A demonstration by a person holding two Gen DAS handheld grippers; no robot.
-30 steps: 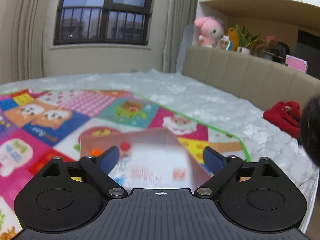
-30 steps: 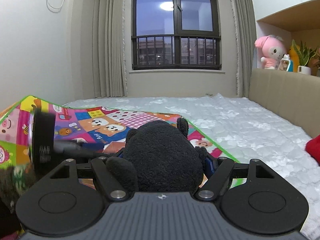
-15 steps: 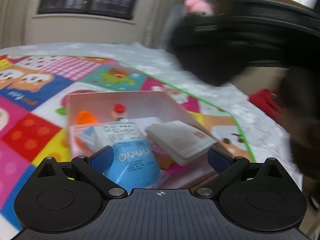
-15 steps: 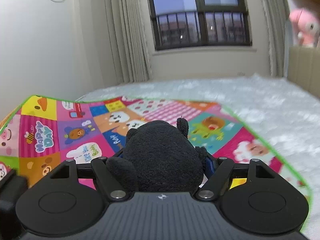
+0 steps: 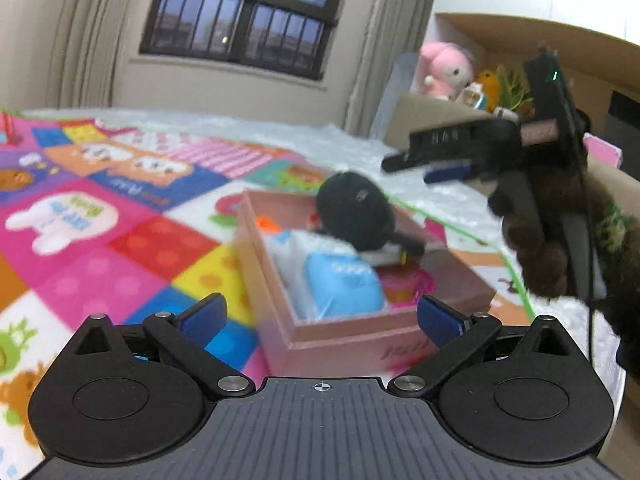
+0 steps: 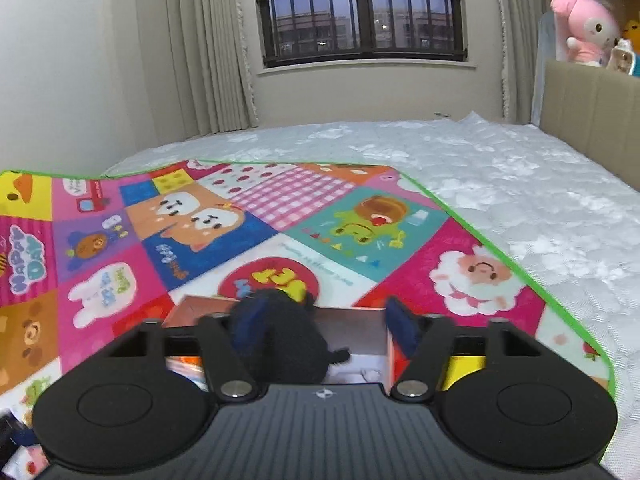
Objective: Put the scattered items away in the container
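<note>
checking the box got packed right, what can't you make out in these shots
- Print on the blue pouch: left wrist view, motion-blurred.
- Whatever lies under the black plush toy in the pink box: left wrist view, covered by the toy.
- Small items beside the pink plush: right wrist view, cut off by the right edge.

Black plush, pink box, multicolour mat
</note>
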